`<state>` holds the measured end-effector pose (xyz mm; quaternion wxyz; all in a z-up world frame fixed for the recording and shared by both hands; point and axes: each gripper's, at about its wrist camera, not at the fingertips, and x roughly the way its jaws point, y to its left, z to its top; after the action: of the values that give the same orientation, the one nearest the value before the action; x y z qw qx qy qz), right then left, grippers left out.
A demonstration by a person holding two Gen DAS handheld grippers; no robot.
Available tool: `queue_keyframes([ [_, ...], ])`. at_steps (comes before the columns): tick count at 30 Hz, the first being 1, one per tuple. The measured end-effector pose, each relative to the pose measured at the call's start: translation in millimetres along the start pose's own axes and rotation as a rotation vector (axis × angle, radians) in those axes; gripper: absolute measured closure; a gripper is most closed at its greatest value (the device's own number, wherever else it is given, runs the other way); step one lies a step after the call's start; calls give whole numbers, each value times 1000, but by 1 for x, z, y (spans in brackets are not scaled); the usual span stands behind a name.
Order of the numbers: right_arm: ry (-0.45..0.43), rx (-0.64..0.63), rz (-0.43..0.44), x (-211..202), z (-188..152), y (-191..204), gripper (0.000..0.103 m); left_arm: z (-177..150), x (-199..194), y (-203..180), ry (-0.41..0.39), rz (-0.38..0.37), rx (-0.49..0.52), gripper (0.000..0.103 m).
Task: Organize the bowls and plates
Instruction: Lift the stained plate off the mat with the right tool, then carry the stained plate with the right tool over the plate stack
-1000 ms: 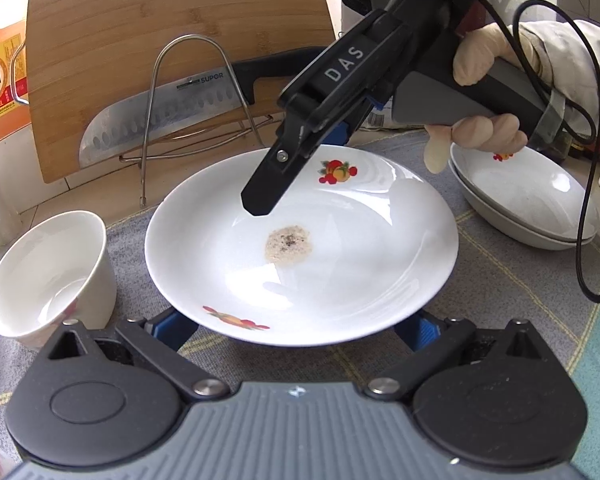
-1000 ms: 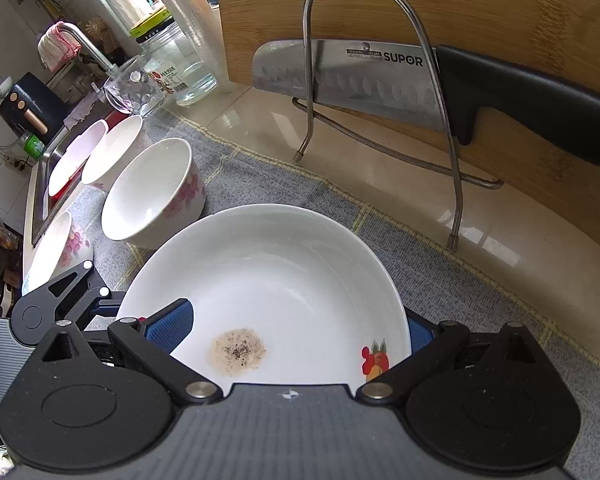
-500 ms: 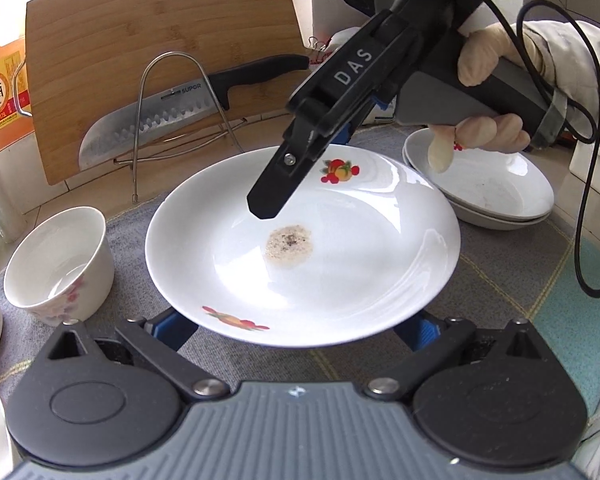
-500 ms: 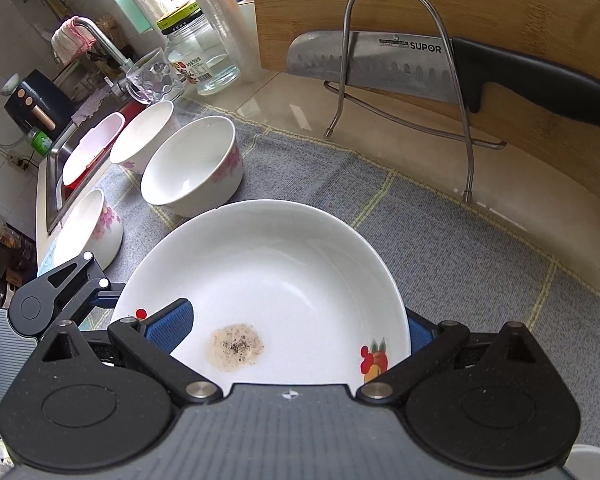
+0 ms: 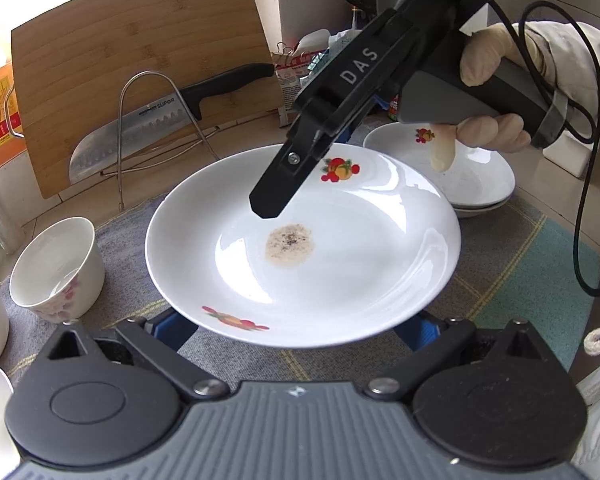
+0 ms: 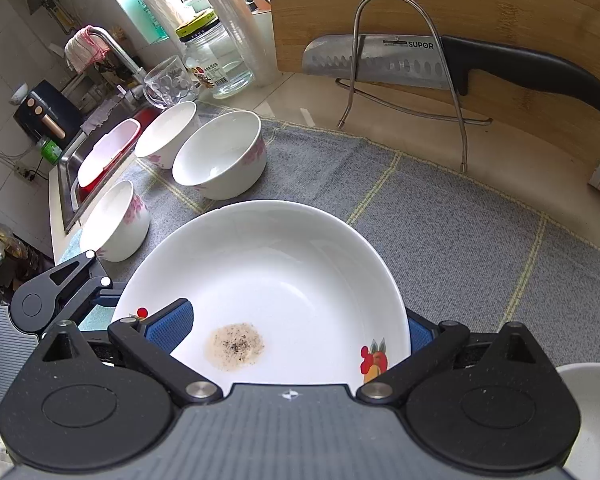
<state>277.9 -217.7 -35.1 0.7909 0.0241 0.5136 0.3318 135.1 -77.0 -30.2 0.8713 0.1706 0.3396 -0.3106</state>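
A white plate (image 5: 340,264) with fruit prints and a brown stain is held above the grey mat. My right gripper (image 5: 268,204) is shut on its far rim, one finger over the inside; in its own view the plate (image 6: 284,280) sits between its pads (image 6: 168,326). My left gripper (image 5: 296,332) has its fingers spread under the plate's near rim, open. A stack of matching plates (image 5: 472,176) lies at the right. White floral bowls (image 6: 220,156) stand at the left, one also showing in the left wrist view (image 5: 56,268).
A bamboo cutting board (image 5: 140,60) leans at the back behind a wire rack (image 5: 140,128) and a knife (image 5: 148,128). A glass jar (image 6: 216,60), a glass cup (image 6: 168,80) and the sink (image 6: 100,152) lie at the left. A cable (image 5: 580,208) hangs at the right.
The plate has been lifted and carried right, toward the plate stack. The bowls, rack and knife have receded to the left and back. Both grippers keep their place on the plate.
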Motion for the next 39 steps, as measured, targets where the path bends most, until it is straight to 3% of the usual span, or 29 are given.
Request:
queue_keyframes([
  [15,-52,61,-50,-44,-42,-8,0,13,-2,-38,5,-87,71,1],
  [39,-111,216,-153,-100,-102,-61,0,45,38,-83,-7,-233,192,1],
])
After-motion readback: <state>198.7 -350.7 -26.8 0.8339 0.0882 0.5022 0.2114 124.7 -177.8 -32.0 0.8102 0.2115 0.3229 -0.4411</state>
